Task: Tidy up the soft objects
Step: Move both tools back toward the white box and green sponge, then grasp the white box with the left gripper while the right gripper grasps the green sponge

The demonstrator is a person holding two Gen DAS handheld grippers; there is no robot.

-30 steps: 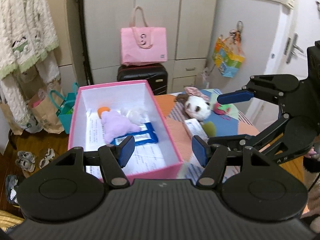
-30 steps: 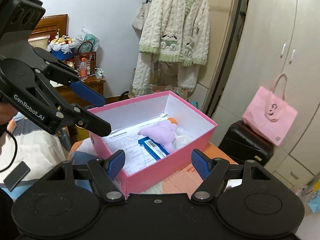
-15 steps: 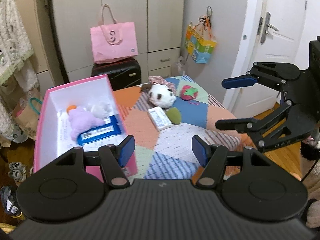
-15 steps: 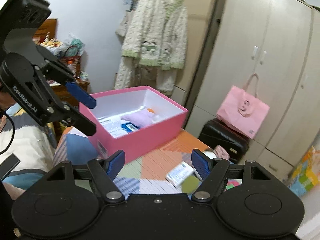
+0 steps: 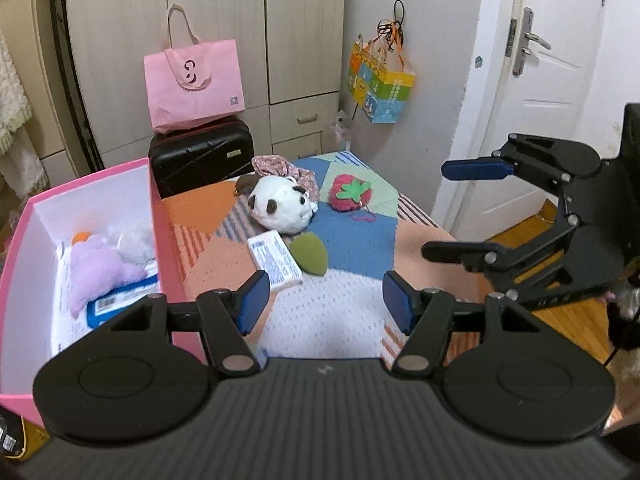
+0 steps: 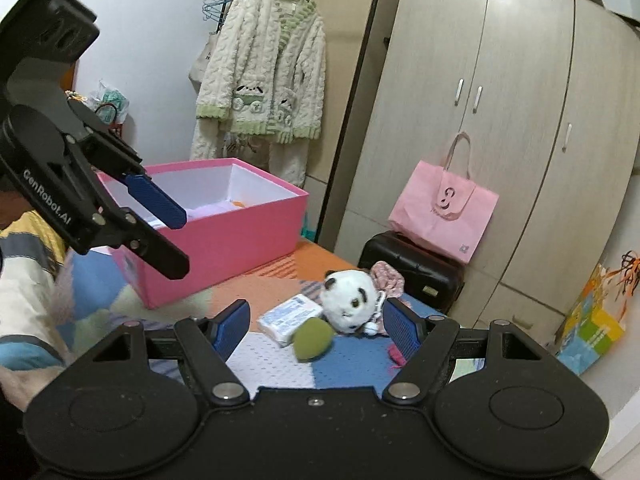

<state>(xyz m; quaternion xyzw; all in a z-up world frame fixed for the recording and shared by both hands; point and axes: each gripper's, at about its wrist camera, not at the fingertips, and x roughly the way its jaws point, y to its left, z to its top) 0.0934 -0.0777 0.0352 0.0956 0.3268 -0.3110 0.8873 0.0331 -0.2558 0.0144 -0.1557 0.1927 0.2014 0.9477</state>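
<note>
A pink box (image 5: 164, 216) stands at the left of the patchwork table and holds a purple plush (image 5: 100, 272) and a blue packet (image 5: 116, 304). On the cloth beyond lie a panda plush (image 5: 280, 204), a red strawberry plush (image 5: 348, 194), a green leaf-shaped pad (image 5: 308, 254) and a white tissue pack (image 5: 274, 258). My left gripper (image 5: 324, 306) hovers open over the cloth, short of the pack. My right gripper (image 5: 460, 208) hangs open at the right, holding nothing. In the right wrist view, the right gripper (image 6: 316, 326) frames the green pad (image 6: 314, 340) and the panda (image 6: 352, 300).
A pink tote bag (image 5: 194, 80) sits on a black suitcase (image 5: 200, 156) behind the table, in front of wardrobes. A colourful paper bag (image 5: 380, 88) hangs on the wall by a white door (image 5: 540, 80). A knitted cardigan (image 6: 260, 72) hangs on a rack behind the box.
Both grippers have swung away from the pink box toward the toys on the cloth and dropped lower. The box now sits at the left edge. Both jaws stay equally open.
</note>
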